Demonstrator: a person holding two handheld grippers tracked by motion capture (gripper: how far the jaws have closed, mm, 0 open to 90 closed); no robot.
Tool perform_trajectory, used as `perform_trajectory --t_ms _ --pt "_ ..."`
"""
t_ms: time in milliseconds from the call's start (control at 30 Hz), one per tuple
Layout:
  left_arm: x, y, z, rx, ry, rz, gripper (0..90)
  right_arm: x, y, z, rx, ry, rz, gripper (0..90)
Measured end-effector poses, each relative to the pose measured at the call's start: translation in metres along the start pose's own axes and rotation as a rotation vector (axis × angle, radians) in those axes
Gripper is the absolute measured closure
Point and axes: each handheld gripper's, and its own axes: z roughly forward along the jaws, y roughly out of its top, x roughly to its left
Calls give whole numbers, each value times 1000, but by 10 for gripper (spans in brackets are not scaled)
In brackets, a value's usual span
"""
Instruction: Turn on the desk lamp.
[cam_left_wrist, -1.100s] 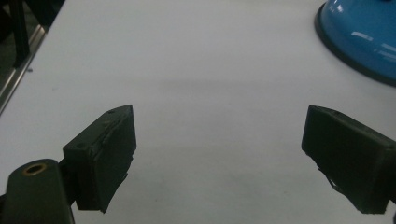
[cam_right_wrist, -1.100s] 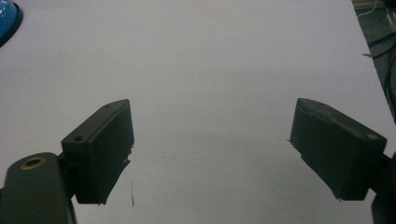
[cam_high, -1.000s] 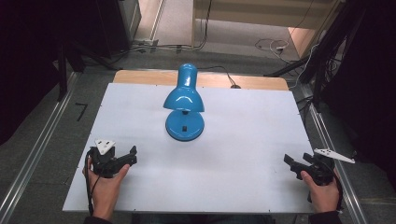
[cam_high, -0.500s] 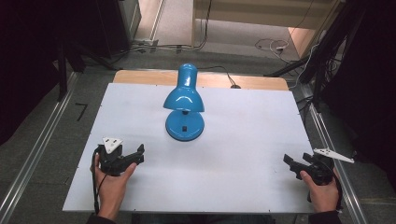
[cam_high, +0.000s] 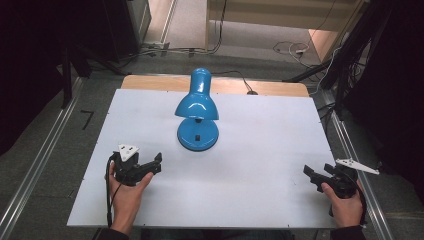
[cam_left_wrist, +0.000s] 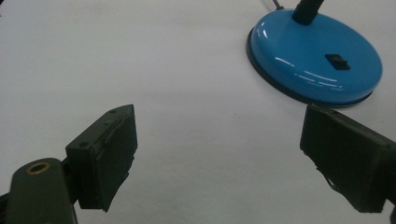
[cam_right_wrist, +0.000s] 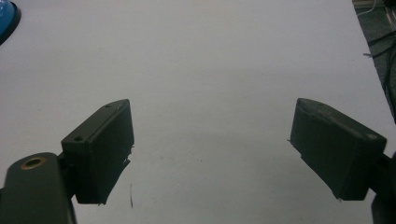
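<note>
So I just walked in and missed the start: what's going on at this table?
A person holds a two-jaw gripper in each hand over a white table. Both the left gripper and the right gripper are open and holding nothing. A blue desk lamp stands upright mid-table, untouched, nearer the left gripper.

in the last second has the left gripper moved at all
Yes. In the high view the left gripper has slid forward and to the right across the table, closing toward the blue lamp, which stayed put.
</note>
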Motion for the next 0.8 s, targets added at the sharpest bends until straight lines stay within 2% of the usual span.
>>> perform_trajectory --t_ms 433,667,800 --pt "-13 7 0 -6 -20 14 118 5 -1 0 3 9 3 123" --pt "-14 11 -4 -33 -21 19 117 7 0 -1 -4 9 -15 123" --pt "-14 12 3 -22 -41 14 117 4 0 -1 -4 -1 4 122"
